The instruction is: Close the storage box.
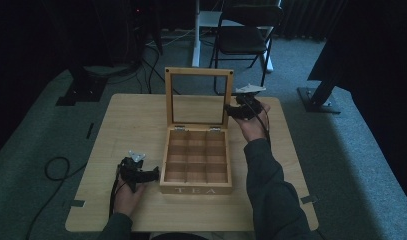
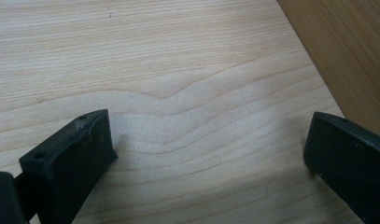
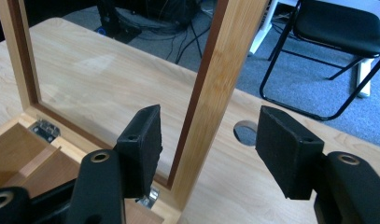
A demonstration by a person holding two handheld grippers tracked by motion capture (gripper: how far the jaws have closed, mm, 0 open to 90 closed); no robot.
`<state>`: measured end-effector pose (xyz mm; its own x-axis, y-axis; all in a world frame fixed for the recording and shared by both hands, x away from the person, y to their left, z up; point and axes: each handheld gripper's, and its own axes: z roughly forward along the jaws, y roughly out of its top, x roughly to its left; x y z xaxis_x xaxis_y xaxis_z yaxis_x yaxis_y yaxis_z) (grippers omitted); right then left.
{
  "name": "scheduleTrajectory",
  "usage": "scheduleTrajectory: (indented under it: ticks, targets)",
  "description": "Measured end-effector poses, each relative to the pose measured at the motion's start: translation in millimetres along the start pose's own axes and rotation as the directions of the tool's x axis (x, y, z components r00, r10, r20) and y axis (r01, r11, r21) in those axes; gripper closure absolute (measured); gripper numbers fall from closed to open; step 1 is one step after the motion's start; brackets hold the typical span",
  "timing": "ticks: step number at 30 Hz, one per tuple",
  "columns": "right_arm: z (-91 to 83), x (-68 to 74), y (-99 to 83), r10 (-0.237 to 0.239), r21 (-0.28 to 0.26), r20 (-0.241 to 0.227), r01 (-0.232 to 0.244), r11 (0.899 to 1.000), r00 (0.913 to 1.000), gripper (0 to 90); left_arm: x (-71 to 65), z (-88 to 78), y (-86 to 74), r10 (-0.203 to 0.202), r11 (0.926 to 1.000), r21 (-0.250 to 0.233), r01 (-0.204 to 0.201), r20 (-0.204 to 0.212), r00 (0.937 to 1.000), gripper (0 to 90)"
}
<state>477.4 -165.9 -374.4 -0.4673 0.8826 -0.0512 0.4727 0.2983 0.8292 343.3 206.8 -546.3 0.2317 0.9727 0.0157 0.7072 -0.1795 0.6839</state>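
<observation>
A: Starting at the left, where does the left gripper (image 1: 150, 174) sit?

B: On the pale wooden table (image 1: 131, 115), just beside the left wall of the open bamboo tea box with nine compartments (image 1: 196, 162). In the left gripper view its jaws stand wide apart over bare wood grain (image 2: 178, 93), nothing between them, with the box wall (image 2: 346, 60) at the right edge.

A: Room to move there?

B: Plenty of bare tabletop to the left and behind it, out to the table's rounded edge.

A: And the box?

B: Near the middle of the table, towards the front edge, its glass-paned lid (image 1: 198, 97) standing upright at the back on two metal hinges (image 3: 46, 129).

A: The right gripper (image 1: 230, 111)?

B: Up at the lid's right side. In the right gripper view the jaws straddle the lid's right frame bar (image 3: 215, 93); one pad sits close on the pane side, the other stands clear with a gap, so the bar is between them but not clamped.

A: Beyond the table?

B: A small round hole in the tabletop (image 3: 246, 131) past the bar, then grey carpet (image 1: 341, 150), a black folding chair (image 1: 246, 35) and loose black cables (image 1: 53, 170).
</observation>
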Motion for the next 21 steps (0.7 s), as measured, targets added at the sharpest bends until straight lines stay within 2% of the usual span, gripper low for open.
scheduleTrajectory:
  ticks: [6,21]
  targets:
    - [3.7,-3.9,9.5,-0.005,0.004,0.001,0.005,1.0,1.0,38.4,0.0,0.0,0.0,0.0,1.0,0.0,0.0,0.0,1.0,1.6]
    - [12.3,-19.9,30.6,0.05,-0.001,-0.015,-0.05,0.999,0.9986,36.8,-0.2,0.1,0.0,-0.003,1.0,-0.002,0.003,0.0,1.0,1.6]
